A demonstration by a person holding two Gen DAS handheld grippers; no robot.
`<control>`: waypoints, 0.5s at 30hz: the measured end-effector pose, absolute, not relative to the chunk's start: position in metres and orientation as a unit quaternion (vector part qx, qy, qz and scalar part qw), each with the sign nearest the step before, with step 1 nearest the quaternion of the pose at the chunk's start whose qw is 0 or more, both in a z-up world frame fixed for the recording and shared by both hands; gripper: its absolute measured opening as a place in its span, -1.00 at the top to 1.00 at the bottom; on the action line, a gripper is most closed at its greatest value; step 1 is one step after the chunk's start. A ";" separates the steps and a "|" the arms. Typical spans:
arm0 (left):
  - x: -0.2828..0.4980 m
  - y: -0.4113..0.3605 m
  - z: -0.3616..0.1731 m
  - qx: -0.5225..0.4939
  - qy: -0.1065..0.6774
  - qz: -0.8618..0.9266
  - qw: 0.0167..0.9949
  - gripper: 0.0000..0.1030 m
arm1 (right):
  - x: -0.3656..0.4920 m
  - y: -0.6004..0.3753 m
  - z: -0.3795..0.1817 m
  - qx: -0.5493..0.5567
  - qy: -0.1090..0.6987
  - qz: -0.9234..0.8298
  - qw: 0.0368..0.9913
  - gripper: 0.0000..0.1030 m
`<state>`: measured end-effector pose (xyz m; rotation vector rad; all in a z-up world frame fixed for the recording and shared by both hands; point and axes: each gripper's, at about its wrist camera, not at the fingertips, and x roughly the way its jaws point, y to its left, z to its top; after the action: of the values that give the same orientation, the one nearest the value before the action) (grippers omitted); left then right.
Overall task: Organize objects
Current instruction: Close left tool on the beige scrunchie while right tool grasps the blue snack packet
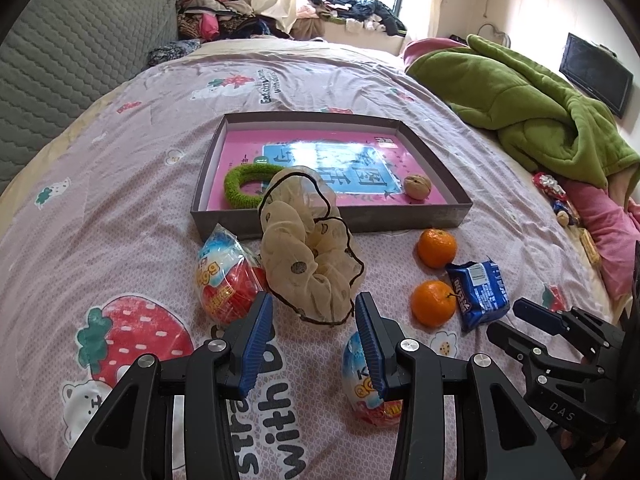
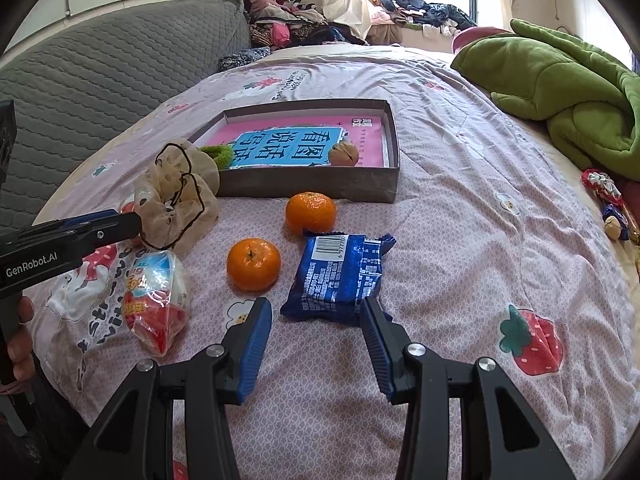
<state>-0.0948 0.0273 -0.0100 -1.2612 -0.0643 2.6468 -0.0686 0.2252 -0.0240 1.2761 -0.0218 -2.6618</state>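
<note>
Scrunchie [image 1: 308,256], beige with dark trim, lies on the bed just ahead of the left claw [image 1: 314,312], whose spread fingers frame its near edge without touching it; the gray box [image 1: 332,216] sits directly behind it. The right claw [image 2: 316,316] is also released, hovering at the near edge of the blue snack packet [image 2: 340,272]. By my reading the left claw is far nearer the scrunchie and should take it.
</note>
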 end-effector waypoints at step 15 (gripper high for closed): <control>-0.109 0.023 -0.015 -0.427 -0.026 0.898 0.105 0.14 | -0.079 0.222 -0.032 0.436 -0.009 -0.896 0.089 0.00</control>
<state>-0.1089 0.0235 -0.0153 -1.2581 -0.0770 2.6471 -0.0791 0.2217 -0.0316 1.2967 -0.0279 -2.6642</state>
